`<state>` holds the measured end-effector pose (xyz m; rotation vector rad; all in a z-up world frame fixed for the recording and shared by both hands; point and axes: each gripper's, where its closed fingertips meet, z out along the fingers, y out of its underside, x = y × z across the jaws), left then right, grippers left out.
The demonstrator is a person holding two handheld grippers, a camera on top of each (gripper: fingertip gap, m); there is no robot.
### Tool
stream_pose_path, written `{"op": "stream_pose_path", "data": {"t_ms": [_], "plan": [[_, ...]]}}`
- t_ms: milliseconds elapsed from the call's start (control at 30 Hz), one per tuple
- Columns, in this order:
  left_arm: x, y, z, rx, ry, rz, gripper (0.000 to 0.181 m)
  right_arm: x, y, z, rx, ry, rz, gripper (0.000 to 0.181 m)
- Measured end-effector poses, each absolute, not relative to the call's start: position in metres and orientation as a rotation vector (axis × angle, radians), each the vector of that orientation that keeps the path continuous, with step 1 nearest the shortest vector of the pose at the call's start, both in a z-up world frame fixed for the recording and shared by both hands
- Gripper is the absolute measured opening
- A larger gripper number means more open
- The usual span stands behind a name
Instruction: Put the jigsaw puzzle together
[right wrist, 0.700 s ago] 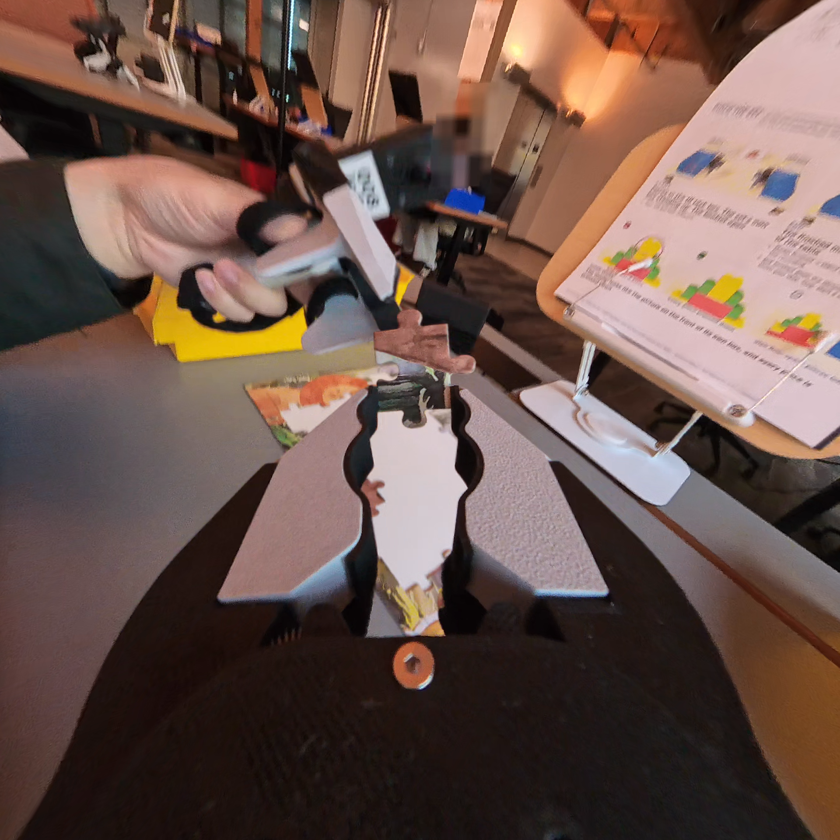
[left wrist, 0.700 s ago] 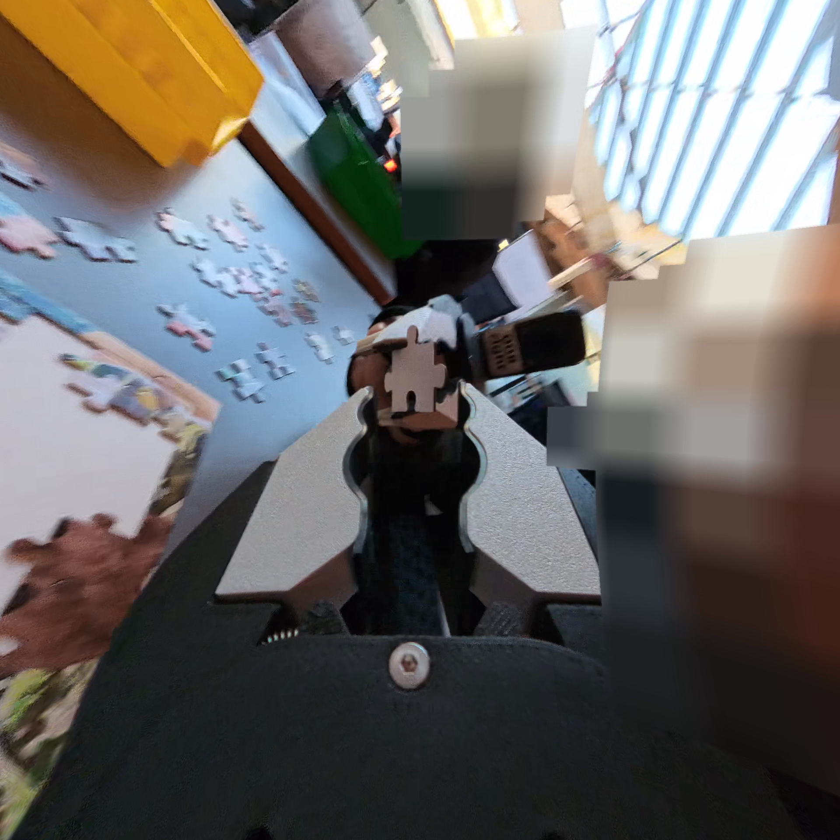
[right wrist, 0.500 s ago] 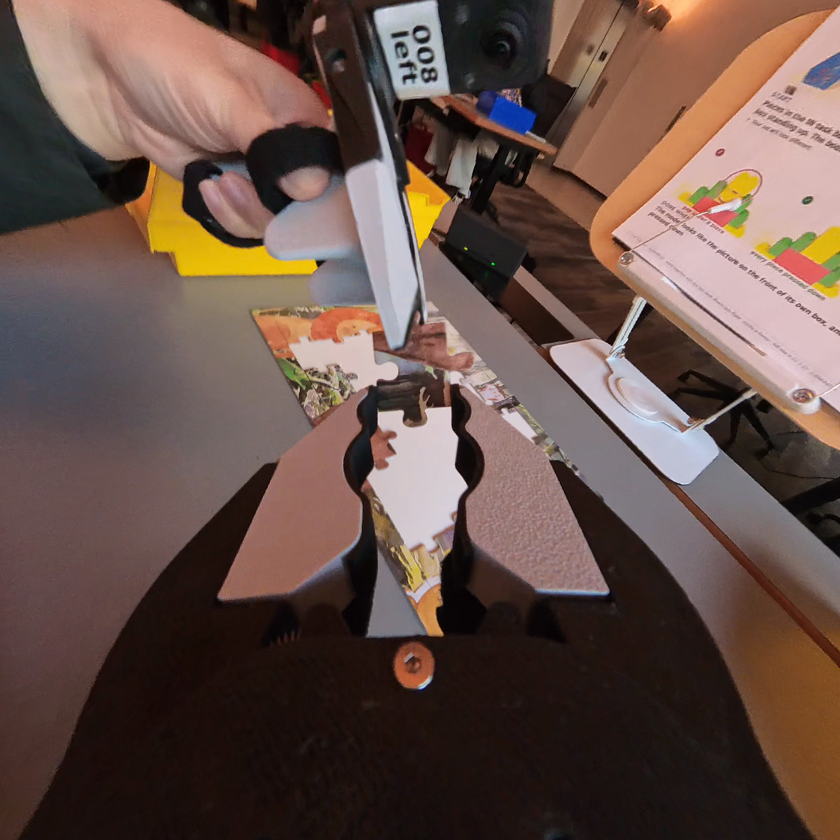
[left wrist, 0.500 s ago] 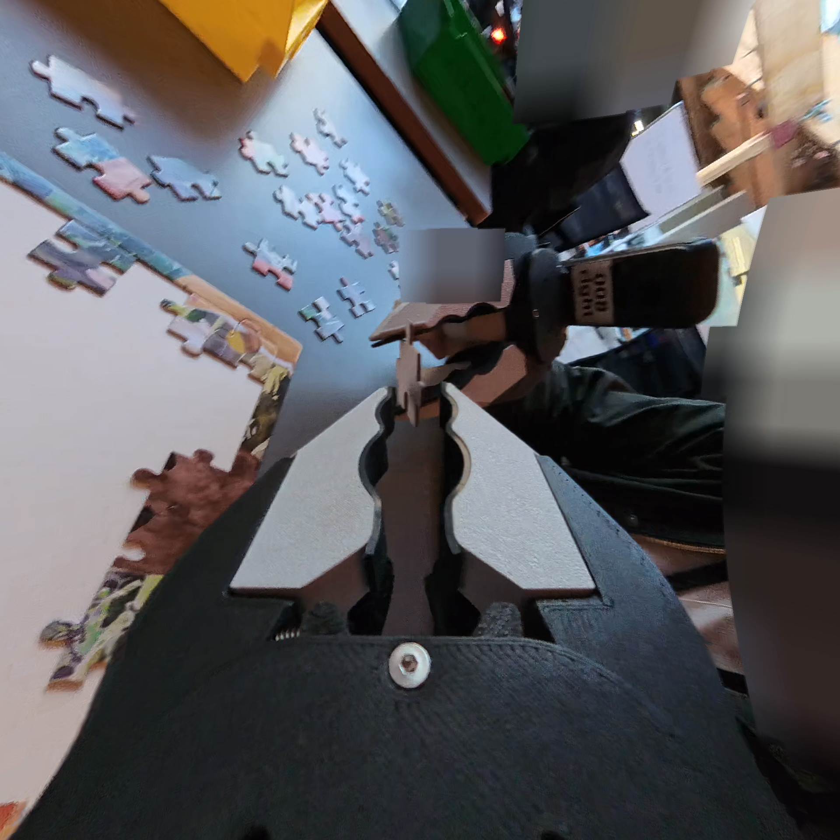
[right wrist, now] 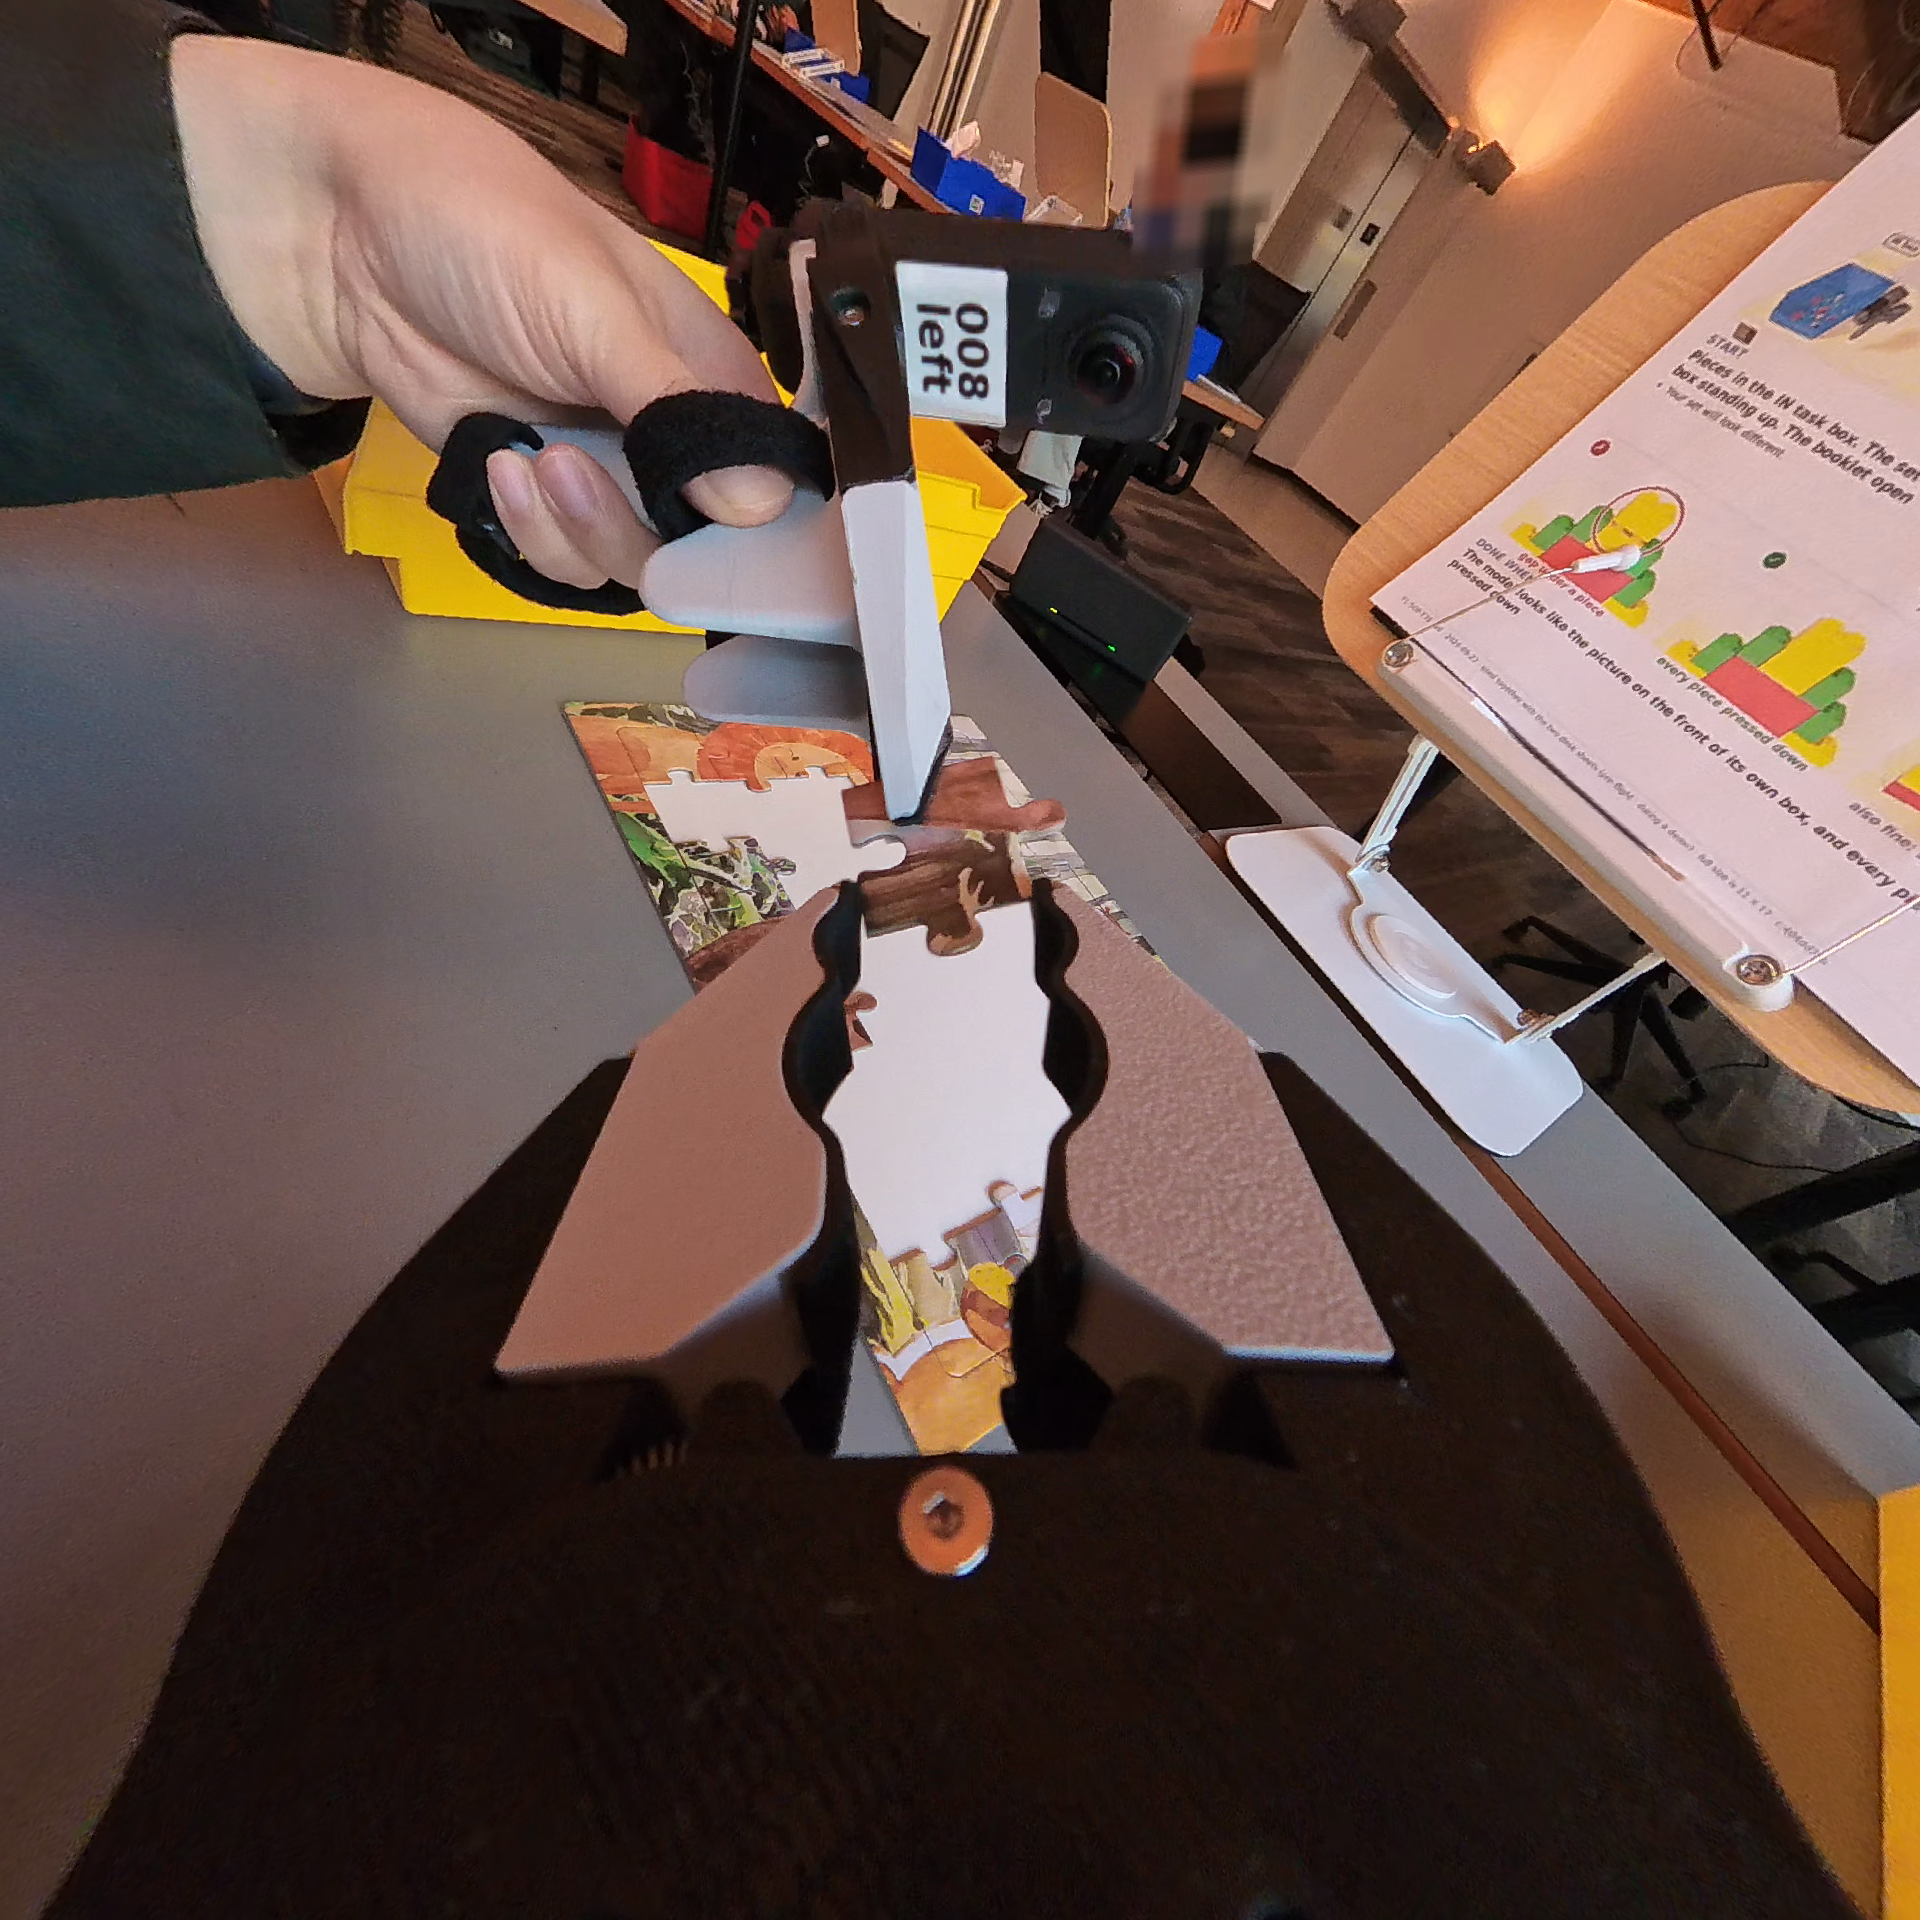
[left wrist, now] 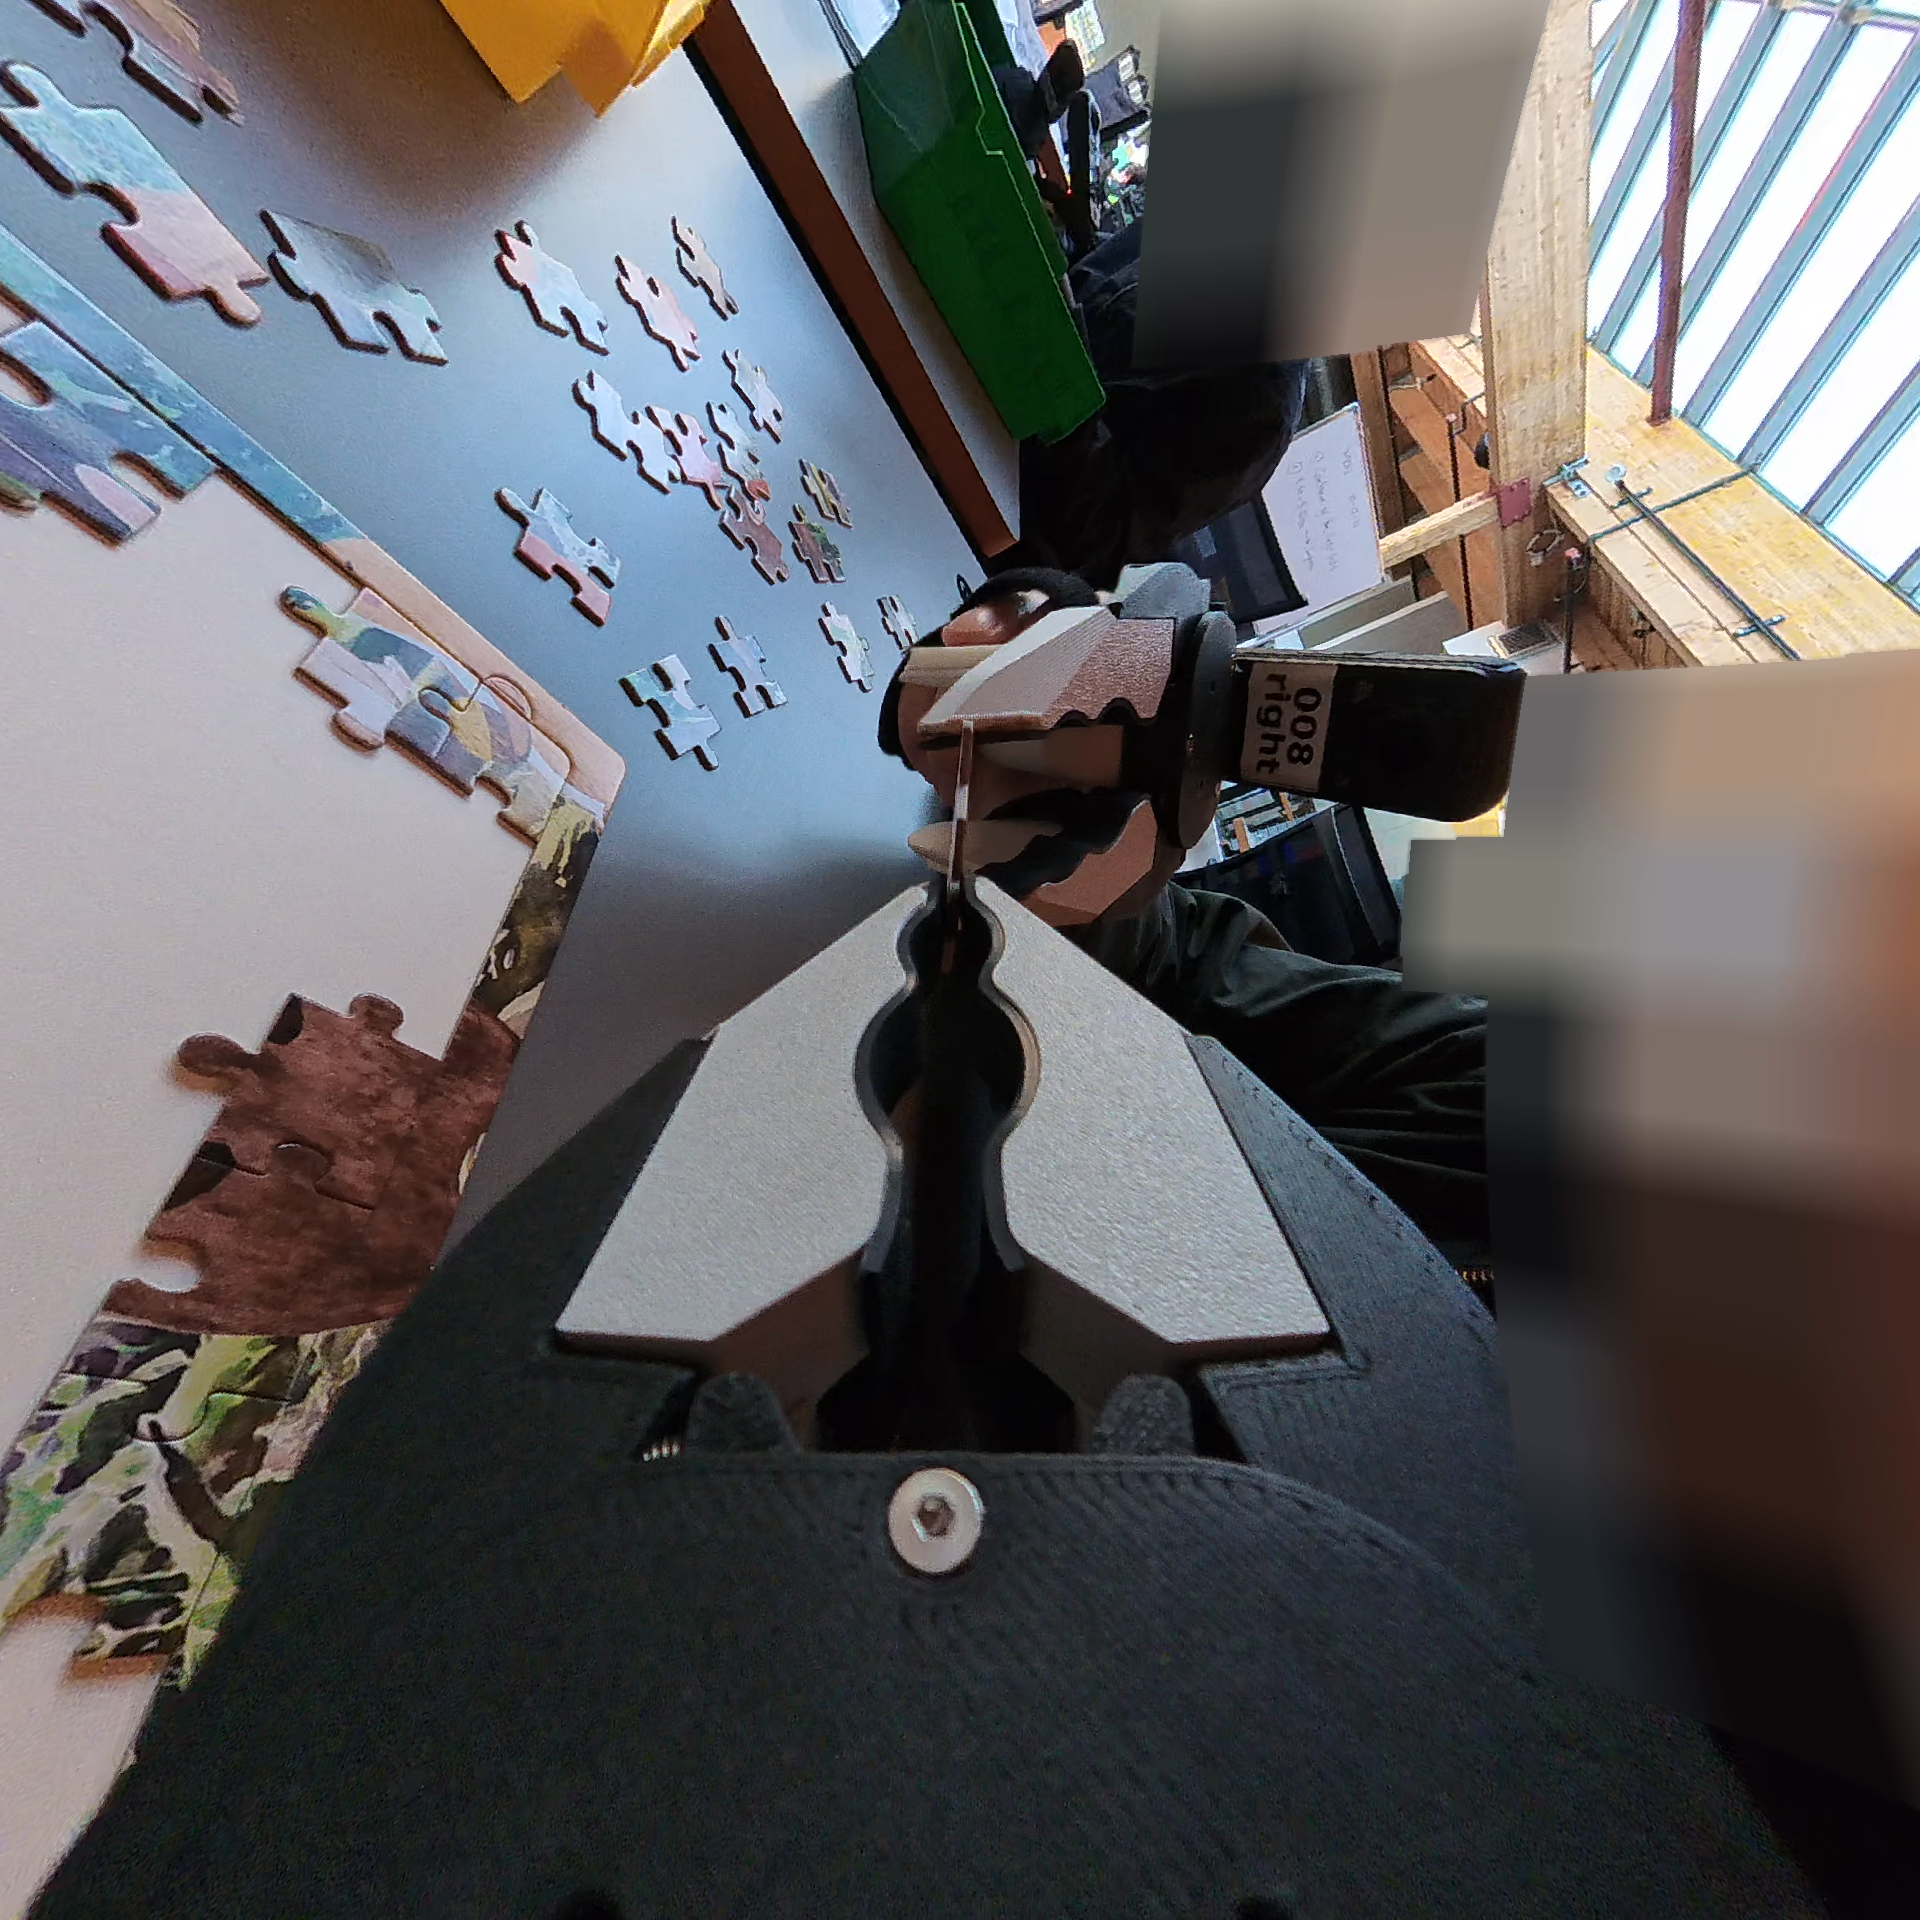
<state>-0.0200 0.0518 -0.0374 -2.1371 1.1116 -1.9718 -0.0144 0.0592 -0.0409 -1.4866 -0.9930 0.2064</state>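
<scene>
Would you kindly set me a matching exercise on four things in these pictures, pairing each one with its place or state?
Things:
1. brown puzzle piece
2. yellow bin
3. loose pieces
4. right gripper

Places or states:
A. scattered on the grey table
B. open, holding nothing
C. pinched in the left gripper
D. standing at the table's far end

Pairs: 1-C, 2-D, 3-A, 4-B
</scene>
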Motion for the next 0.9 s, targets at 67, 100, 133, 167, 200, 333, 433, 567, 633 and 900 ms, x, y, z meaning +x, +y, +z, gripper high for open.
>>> {"op": "stream_pose_path", "data": {"t_ms": [67, 100, 133, 167, 200, 333, 433, 567, 633, 900], "plan": [[-0.021, 0.051, -0.04, -2.146, 1.126, -1.968, 0.0, -0.015, 0.058, -0.042, -1.479, -1.016, 0.199, 0.032], [-0.021, 0.05, -0.041, -2.152, 1.133, -1.969, 0.0, -0.015, 0.057, -0.043, -1.477, -1.028, 0.199, 0.032], [-0.022, 0.049, -0.042, -2.162, 1.137, -1.973, 0.0, -0.015, 0.057, -0.044, -1.479, -1.037, 0.205, 0.033], [-0.023, 0.05, -0.042, -2.173, 1.137, -1.979, 0.0, -0.014, 0.058, -0.046, -1.489, -1.039, 0.208, 0.032], [-0.025, 0.052, -0.042, -2.182, 1.13, -1.985, 0.001, -0.011, 0.059, -0.047, -1.502, -1.037, 0.207, 0.032], [-0.041, 0.083, -0.048, -2.225, 1.051, -1.802, 0.003, 0.0, 0.068, -0.069, -1.603, -1.093, 0.274, 0.032], [-0.055, 0.097, -0.048, -2.235, 1.044, -1.67, 0.003, 0.004, 0.082, -0.093, -1.698, -1.142, 0.345, 0.032], [-0.065, 0.1, -0.046, -2.259, 1.03, -1.658, 0.003, 0.001, 0.096, -0.112, -1.784, -1.197, 0.399, 0.032], [-0.069, 0.105, -0.045, -2.262, 1.011, -1.636, 0.003, -0.004, 0.104, -0.119, -1.826, -1.229, 0.409, 0.033], [-0.075, 0.111, -0.05, -2.287, 0.994, -1.613, 0.003, -0.025, 0.13, -0.138, -1.86, -1.315, 0.408, 0.033]]}}
